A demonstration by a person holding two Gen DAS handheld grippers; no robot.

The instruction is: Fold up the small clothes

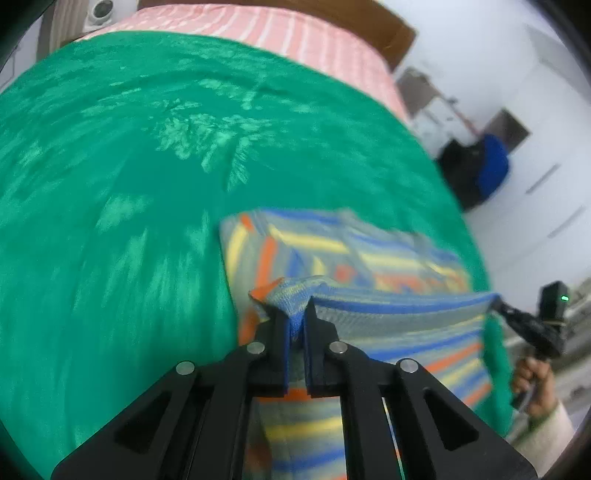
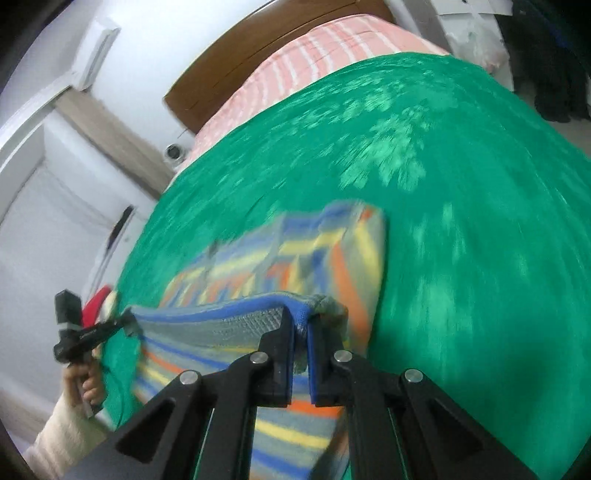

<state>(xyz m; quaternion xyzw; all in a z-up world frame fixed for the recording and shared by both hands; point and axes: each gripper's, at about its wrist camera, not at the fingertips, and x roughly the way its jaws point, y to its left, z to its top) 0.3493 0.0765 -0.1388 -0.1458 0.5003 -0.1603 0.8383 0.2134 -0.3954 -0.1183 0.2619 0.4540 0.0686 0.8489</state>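
- Where the bed fills both views, its green cover (image 1: 122, 155) with a pale leaf pattern spreads wide under everything I hold; both pictures are smeared, so fine detail is soft.
- Beyond the green cover lies a pink-and-white striped sheet (image 1: 295, 33), and behind that a brown wooden headboard (image 2: 229, 74) stands against a white wall.
- The striped garment (image 1: 332, 251), knitted in blue, yellow, orange and grey bands, lies on the green cover near my side of the bed, its far part flat and its near edge lifted.
- That near edge, trimmed in blue, is stretched taut in the air between my two grippers, one corner in each.
- My left gripper (image 1: 295, 321) has its black fingers pressed together on one corner of the garment, with cloth bunched between the blue pads.
- My right gripper (image 2: 301, 325) is clamped the same way on the opposite corner, with folded cloth squeezed between its pads.
- In the left view, my right hand (image 1: 535, 384), in a cream sleeve, grips its handle.
- A small red item (image 2: 96, 304) lies past the bed's edge, perhaps clothing; it is too blurred to tell.
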